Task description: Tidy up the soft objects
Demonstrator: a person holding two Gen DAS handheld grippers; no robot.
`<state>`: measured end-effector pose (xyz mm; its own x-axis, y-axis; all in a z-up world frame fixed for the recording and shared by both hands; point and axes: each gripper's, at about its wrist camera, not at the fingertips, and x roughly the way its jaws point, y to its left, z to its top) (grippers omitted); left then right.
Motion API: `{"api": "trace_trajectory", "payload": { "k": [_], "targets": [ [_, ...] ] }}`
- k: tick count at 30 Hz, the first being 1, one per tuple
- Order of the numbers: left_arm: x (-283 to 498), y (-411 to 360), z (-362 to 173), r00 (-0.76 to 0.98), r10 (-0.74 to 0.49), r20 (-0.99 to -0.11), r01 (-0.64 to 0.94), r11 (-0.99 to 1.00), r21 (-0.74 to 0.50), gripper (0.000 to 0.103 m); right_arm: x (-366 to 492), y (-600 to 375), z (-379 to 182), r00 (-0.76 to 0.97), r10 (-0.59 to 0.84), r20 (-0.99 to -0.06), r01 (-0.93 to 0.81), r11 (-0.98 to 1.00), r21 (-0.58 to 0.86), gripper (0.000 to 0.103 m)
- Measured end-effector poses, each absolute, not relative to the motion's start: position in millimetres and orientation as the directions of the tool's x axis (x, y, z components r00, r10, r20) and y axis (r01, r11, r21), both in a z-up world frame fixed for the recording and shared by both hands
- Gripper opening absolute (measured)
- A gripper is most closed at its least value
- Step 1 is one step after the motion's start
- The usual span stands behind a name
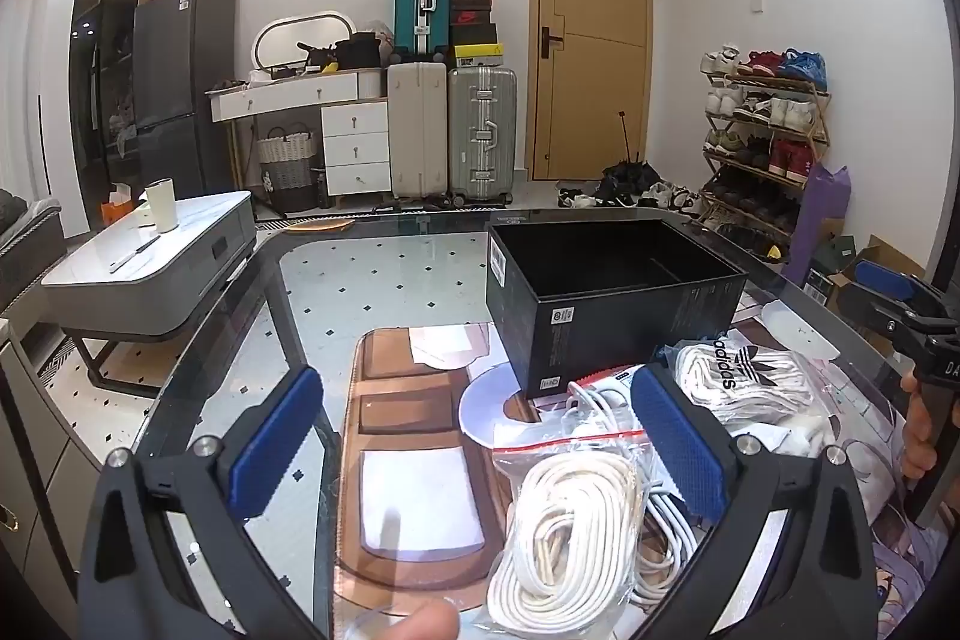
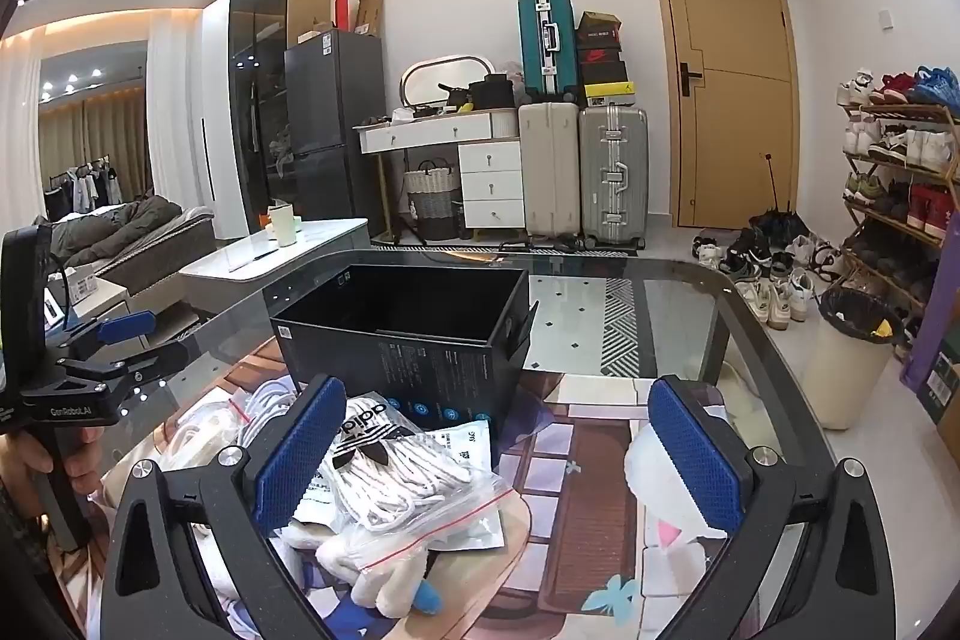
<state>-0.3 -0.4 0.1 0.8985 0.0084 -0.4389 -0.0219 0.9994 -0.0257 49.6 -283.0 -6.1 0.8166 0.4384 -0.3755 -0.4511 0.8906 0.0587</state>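
Cables [image 1: 564, 538] and socks [image 2: 396, 472] lie bagged near the box [image 1: 606, 304]; table [image 1: 384, 274] far left is bare. Left gripper [image 1: 474, 448] and right gripper [image 2: 498, 454] gape wide, holding nothing.

A glass-topped table [image 1: 198, 340] carries a printed brown desk mat [image 1: 414, 460]. On the mat stands an open black cardboard box [image 1: 606, 304], toward the table's far side. Just before the box, in the left wrist view, lies a clear zip bag of coiled white cable [image 1: 570, 538], with a clear bag of white socks printed with a black logo [image 1: 738, 376] to its right. In the right wrist view a flat white packet [image 2: 468, 439] lies against the box's near wall, behind those socks [image 2: 390, 466]. Beyond the table, a white low table [image 1: 150, 262] bearing a cream tumbler [image 1: 161, 203] stands left; four hard-shell suitcases [image 1: 450, 130] line the back wall; a wooden shoe rack [image 1: 762, 142] stands right.
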Motion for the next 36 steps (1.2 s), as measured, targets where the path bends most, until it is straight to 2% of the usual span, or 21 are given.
{"api": "trace_trajectory", "payload": {
  "k": [36],
  "targets": [
    [-0.8,2.5,0.7,0.895,0.003,-0.447,-0.023,0.999,-0.039,0.103,51.5,-279.0,-7.5,0.812,0.450,-0.373,-0.464,0.884,0.057,0.103]
  ]
}}
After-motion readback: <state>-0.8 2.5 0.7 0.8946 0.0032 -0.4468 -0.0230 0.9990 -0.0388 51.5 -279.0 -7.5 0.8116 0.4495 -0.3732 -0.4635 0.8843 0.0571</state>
